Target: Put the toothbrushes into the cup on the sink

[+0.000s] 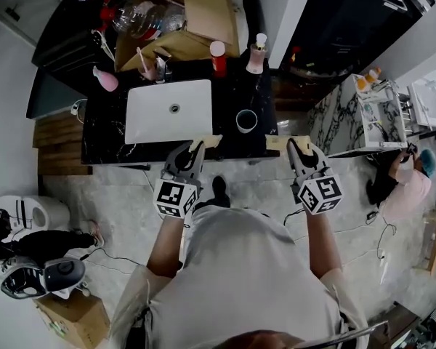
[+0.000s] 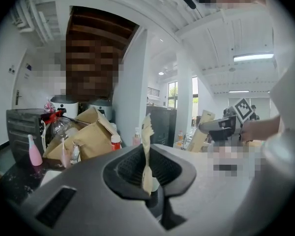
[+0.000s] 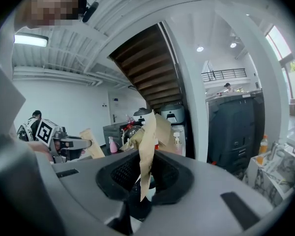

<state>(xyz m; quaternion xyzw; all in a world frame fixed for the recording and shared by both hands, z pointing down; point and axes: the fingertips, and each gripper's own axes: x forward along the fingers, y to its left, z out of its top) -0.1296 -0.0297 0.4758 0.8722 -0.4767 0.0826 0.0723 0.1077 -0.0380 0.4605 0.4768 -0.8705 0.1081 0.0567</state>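
Cup (image 1: 246,121) sits right of the sink (image 1: 149,115) on the worktop (image 1: 105,133). Left hand-held gripper (image 1: 195,148) pinches a tan packet (image 1: 208,142), and right hand-held gripper (image 1: 296,147) pinches another (image 1: 277,143).

Two tools, left tool (image 1: 195,150) and right tool (image 1: 293,147), two tan paper packets (image 1: 208,142) pinched in them, one cup (image 1: 246,121) and one sink (image 1: 168,111) ahead of them.
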